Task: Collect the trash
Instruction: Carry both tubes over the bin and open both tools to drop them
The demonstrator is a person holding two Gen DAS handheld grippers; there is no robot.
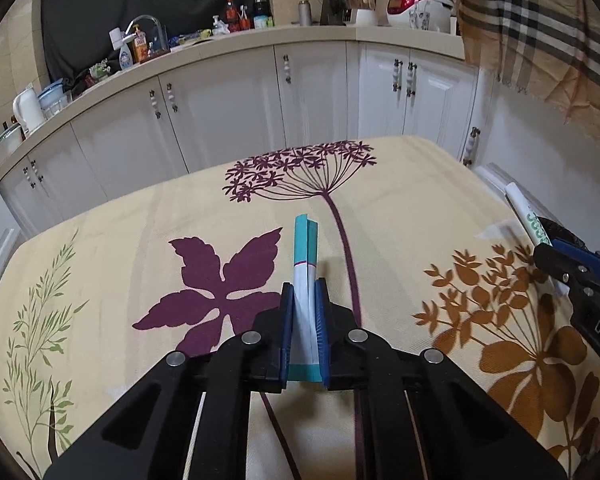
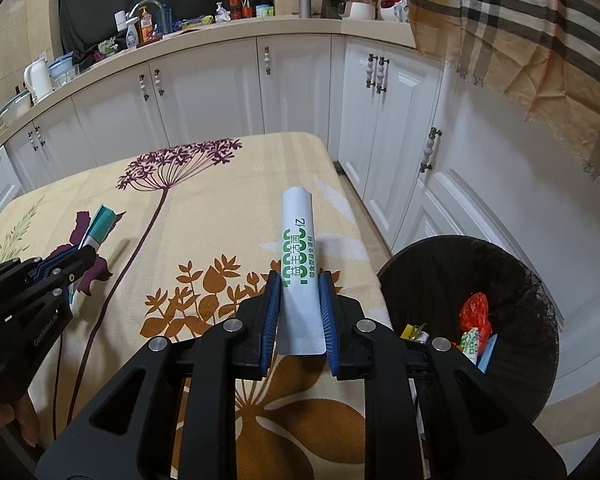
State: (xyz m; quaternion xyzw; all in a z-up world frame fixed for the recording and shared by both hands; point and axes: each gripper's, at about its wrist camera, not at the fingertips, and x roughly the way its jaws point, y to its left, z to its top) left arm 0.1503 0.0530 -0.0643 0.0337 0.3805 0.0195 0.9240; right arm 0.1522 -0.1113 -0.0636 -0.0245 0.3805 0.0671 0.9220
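Above the floral-cloth bench [image 1: 148, 216], my left hand-held gripper [image 1: 305, 292] pinches a folded teal-and-white paper packet [image 1: 305, 264]. My right hand-held gripper [image 2: 300, 280] pinches a white sachet with green print [image 2: 298, 240], beside the black round trash bin [image 2: 512, 392] on the floor.

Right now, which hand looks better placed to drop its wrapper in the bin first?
Probably the right. The right gripper grips the green-lettered sachet beside the black bin; the left gripper, holding the teal sachet, sits farther away.
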